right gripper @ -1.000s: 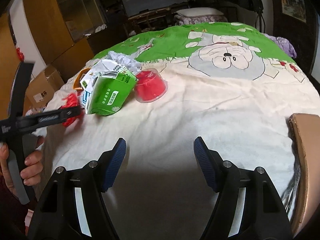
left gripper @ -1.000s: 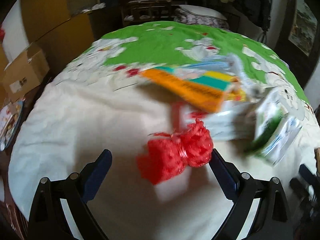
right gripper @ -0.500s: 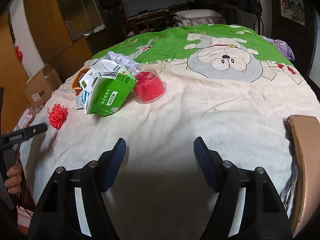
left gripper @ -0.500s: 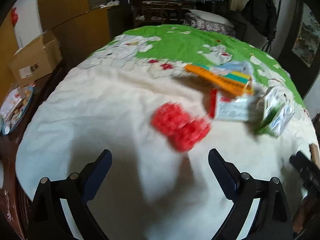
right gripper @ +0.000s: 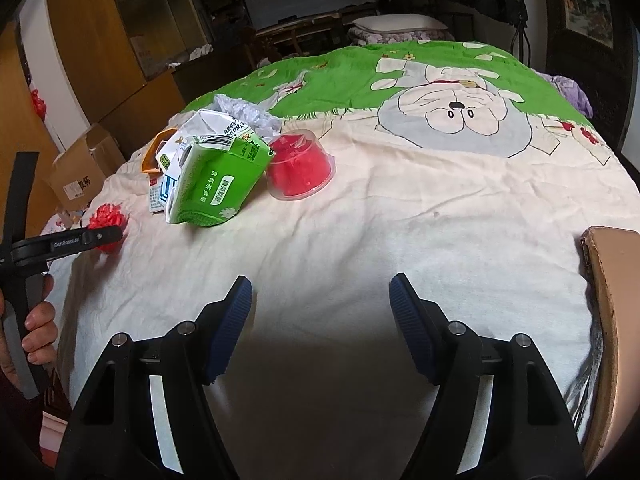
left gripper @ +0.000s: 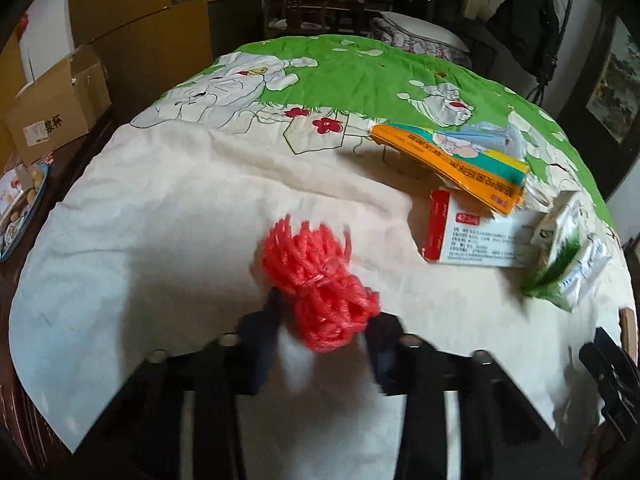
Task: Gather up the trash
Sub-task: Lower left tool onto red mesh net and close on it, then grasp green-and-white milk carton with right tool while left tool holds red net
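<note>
Red netting [left gripper: 320,280] sits between the left tongs [left gripper: 320,336], just closing on it, grip unclear; right tongs [right gripper: 320,312] apart. Next, lift it, then the carton [right gripper: 212,184] at ten o'clock.

Right gripper [right gripper: 321,300]: two black, angular plastic arms, each tipped with a ribbed dark-blue pad [right gripper: 232,326]; silver screw heads dot the arms behind the pads; white panels show inside the arm frames; left gripper [left gripper: 320,334]: same black build with dark-blue pads, blurred; its black side bar carries small white lettering.
</note>
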Available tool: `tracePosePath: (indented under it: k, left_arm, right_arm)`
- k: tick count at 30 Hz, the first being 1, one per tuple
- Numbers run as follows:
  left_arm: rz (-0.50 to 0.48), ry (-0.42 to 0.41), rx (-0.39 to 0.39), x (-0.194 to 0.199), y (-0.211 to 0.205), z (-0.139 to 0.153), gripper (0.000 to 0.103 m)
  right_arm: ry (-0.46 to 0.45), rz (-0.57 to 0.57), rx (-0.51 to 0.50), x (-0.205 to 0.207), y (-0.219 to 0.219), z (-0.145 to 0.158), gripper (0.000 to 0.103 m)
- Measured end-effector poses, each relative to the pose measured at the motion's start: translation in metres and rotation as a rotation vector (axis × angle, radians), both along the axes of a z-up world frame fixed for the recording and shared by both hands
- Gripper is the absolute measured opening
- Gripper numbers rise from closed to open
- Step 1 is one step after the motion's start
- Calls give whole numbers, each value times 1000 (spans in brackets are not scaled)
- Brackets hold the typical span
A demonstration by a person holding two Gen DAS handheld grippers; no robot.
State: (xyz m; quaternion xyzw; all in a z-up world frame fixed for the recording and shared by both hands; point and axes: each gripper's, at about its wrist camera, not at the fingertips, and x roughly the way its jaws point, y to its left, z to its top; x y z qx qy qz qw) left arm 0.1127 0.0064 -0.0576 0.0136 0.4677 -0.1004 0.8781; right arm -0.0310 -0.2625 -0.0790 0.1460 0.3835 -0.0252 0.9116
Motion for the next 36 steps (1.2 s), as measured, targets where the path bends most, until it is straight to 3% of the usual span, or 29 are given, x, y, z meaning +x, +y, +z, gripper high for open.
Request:
tracePosePath:
  k: [9, 13, 18, 26, 28, 29, 36]
  left_arm:
    - [28, -67, -20, -39, 33, 28, 31]
    - [43, -81, -19, -55, 49, 38, 31]
    - [62, -90, 0, -70, 66, 40, 31]
    - [79, -102, 14, -77, 84, 35, 31]
    - [82, -98, 10, -77, 89, 33, 31]
    - [83, -96, 8, -77, 89, 32, 31]
    - [103, -104, -9, -87, 100, 37, 31]
  right_arm:
    - [-5, 5, -28, -1, 4, 8, 71]
    - [-87, 38, -35, -2, 21, 27, 71]
    - [-110, 105, 9, 24, 49, 42, 71]
    - [-24, 15, 99, 82, 52, 25, 72]
    - [-30, 20, 144, 81, 49, 23, 61]
    - [-32, 36, 147, 79, 51, 23, 29]
    - [-45, 42, 125, 57, 53, 34, 26]
